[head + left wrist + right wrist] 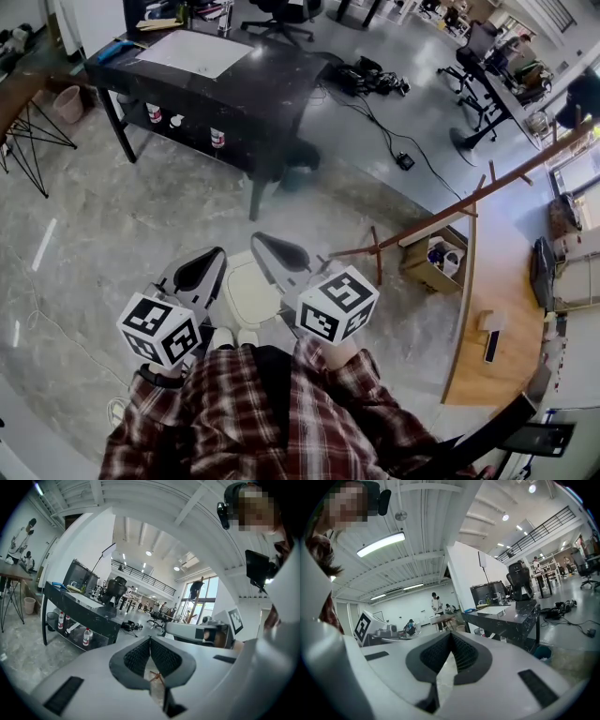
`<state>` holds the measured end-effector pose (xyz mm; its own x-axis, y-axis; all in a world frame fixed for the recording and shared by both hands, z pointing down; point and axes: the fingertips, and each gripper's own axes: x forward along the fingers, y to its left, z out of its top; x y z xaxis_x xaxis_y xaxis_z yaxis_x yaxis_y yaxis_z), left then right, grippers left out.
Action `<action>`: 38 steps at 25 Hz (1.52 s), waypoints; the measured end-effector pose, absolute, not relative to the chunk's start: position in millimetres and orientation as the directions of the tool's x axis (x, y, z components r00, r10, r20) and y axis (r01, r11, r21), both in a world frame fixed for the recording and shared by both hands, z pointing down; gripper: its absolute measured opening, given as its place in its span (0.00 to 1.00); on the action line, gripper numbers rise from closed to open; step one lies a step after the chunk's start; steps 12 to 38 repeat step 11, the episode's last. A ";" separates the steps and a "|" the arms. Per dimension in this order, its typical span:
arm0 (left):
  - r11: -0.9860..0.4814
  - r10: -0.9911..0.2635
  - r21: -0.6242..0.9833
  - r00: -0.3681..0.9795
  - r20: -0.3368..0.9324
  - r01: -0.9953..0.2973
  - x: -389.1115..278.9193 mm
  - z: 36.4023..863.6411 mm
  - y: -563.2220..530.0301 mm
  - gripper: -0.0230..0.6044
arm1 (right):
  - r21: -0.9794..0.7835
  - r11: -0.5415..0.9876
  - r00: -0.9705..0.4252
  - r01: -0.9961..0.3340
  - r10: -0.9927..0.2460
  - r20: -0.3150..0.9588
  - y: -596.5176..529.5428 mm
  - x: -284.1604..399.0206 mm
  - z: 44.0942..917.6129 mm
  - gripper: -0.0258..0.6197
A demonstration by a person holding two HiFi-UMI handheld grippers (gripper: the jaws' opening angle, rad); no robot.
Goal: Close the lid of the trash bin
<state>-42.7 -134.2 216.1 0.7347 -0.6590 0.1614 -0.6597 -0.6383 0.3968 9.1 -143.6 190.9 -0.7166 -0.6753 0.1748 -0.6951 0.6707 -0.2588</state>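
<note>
The left tool (211, 258) and the right tool (267, 246) are held side by side, close before the person's plaid sleeves (281, 422). In the left gripper view the left tool (150, 641) is seen with its jaws closed tip to tip, and nothing is held. In the right gripper view the jaws of the right tool (451, 637) are likewise brought together on nothing. The pale trash bin (251, 292) is seen on the floor between and beneath the two tools; whether its lid is down cannot be told. A dark surface (253, 103) bearing a white sheet (195, 53) is seen well beyond both tools.
</note>
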 end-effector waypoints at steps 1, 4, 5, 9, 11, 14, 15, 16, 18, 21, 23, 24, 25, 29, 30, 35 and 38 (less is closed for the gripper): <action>-0.639 -0.658 0.397 0.735 0.162 -0.659 -42.3 216.1 -134.1 0.06 | -0.259 0.671 -0.717 -0.695 -0.675 0.175 -143.7 9.1 190.8 0.06; -0.640 -0.653 0.402 0.739 0.164 -0.654 -40.0 216.7 -133.5 0.06 | -0.261 0.670 -0.717 -0.695 -0.674 0.178 -144.0 9.8 191.1 0.06; -0.640 -0.652 0.403 0.740 0.165 -0.654 -39.6 217.4 -133.1 0.06 | -0.263 0.669 -0.717 -0.695 -0.674 0.177 -144.0 9.8 191.5 0.06; -0.636 -0.653 0.402 0.737 0.174 -0.659 -39.4 221.4 -132.4 0.06 | -0.263 0.675 -0.722 -0.690 -0.670 0.173 -145.4 8.2 193.3 0.06; -0.632 -0.657 0.403 0.733 0.176 -0.662 -40.1 223.1 -131.9 0.06 | -0.262 0.678 -0.725 -0.686 -0.667 0.171 -146.1 7.0 194.3 0.06; -0.632 -0.657 0.403 0.733 0.176 -0.662 -40.1 223.1 -131.9 0.06 | -0.262 0.678 -0.725 -0.686 -0.667 0.171 -146.1 7.0 194.3 0.06; -0.632 -0.657 0.403 0.733 0.176 -0.662 -40.1 223.1 -131.9 0.06 | -0.262 0.678 -0.725 -0.686 -0.667 0.171 -146.1 7.0 194.3 0.06; -0.632 -0.657 0.403 0.733 0.176 -0.662 -40.1 223.1 -131.9 0.06 | -0.262 0.678 -0.725 -0.686 -0.667 0.171 -146.1 7.0 194.3 0.06; -0.632 -0.657 0.403 0.733 0.176 -0.662 -40.1 223.1 -131.9 0.06 | -0.262 0.678 -0.725 -0.686 -0.667 0.171 -146.1 7.0 194.3 0.06; -0.632 -0.657 0.403 0.733 0.176 -0.662 -40.1 223.1 -131.9 0.06 | -0.262 0.678 -0.725 -0.686 -0.667 0.171 -146.1 7.0 194.3 0.06; -0.632 -0.657 0.403 0.733 0.176 -0.662 -40.1 223.1 -131.9 0.06 | -0.262 0.678 -0.725 -0.686 -0.667 0.171 -146.1 7.0 194.3 0.06; -0.632 -0.657 0.403 0.733 0.176 -0.662 -40.1 223.1 -131.9 0.06 | -0.262 0.678 -0.725 -0.686 -0.667 0.171 -146.1 7.0 194.3 0.06; -0.632 -0.657 0.403 0.733 0.176 -0.662 -40.1 223.1 -131.9 0.06 | -0.262 0.678 -0.725 -0.686 -0.667 0.171 -146.1 7.0 194.3 0.06; -0.632 -0.657 0.403 0.733 0.176 -0.662 -40.1 223.1 -131.9 0.06 | -0.262 0.678 -0.725 -0.686 -0.667 0.171 -146.1 7.0 194.3 0.06; -0.632 -0.657 0.403 0.733 0.176 -0.662 -40.1 223.1 -131.9 0.06 | -0.262 0.678 -0.725 -0.686 -0.667 0.171 -146.1 7.0 194.3 0.06; -0.632 -0.657 0.403 0.733 0.176 -0.662 -40.1 223.1 -131.9 0.06 | -0.262 0.678 -0.725 -0.686 -0.667 0.171 -146.1 7.0 194.3 0.06; -0.632 -0.657 0.403 0.733 0.176 -0.662 -40.1 223.1 -131.9 0.06 | -0.262 0.678 -0.725 -0.686 -0.667 0.171 -146.1 7.0 194.3 0.06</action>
